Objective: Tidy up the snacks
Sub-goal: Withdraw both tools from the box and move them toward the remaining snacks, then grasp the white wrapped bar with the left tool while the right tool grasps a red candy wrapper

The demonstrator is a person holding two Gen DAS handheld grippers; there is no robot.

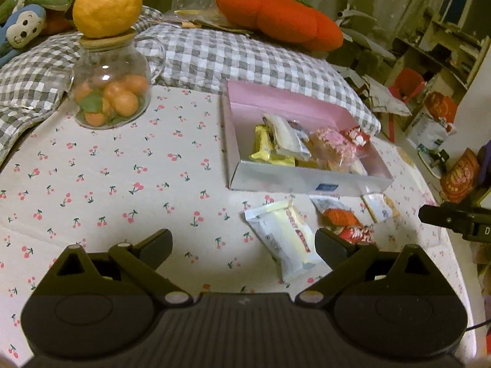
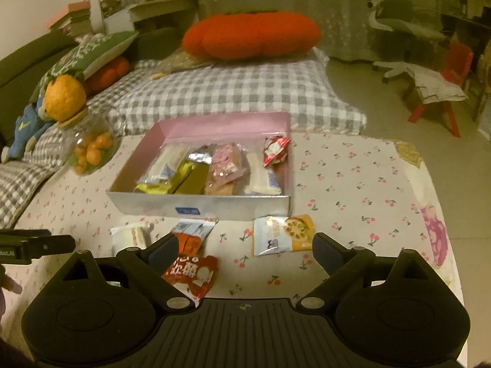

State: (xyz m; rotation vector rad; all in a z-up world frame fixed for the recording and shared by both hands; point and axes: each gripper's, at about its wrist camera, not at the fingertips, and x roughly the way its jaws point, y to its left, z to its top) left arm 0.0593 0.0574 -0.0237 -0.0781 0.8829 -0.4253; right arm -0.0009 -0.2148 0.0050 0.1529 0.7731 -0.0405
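Observation:
A pink-lined box (image 1: 294, 181) (image 2: 196, 208) on the cherry-print tablecloth holds several wrapped snacks. Loose snacks lie in front of it: a white packet (image 1: 285, 239) (image 2: 130, 236), an orange packet (image 1: 337, 213) (image 2: 191, 236), a red packet (image 1: 357, 233) (image 2: 191, 274) and a white-and-orange biscuit packet (image 1: 380, 207) (image 2: 284, 234). My left gripper (image 1: 244, 245) is open and empty above the cloth, the white packet by its right finger. My right gripper (image 2: 245, 250) is open and empty, the red packet by its left finger. Each gripper's tip shows in the other's view (image 1: 454, 217) (image 2: 36, 245).
A glass jar of small oranges (image 1: 112, 92) (image 2: 89, 150) with a big orange on its lid stands at the back left. A checked cushion (image 1: 245, 58) and an orange plush pillow (image 2: 251, 35) lie behind the table. The table's right edge drops to the floor.

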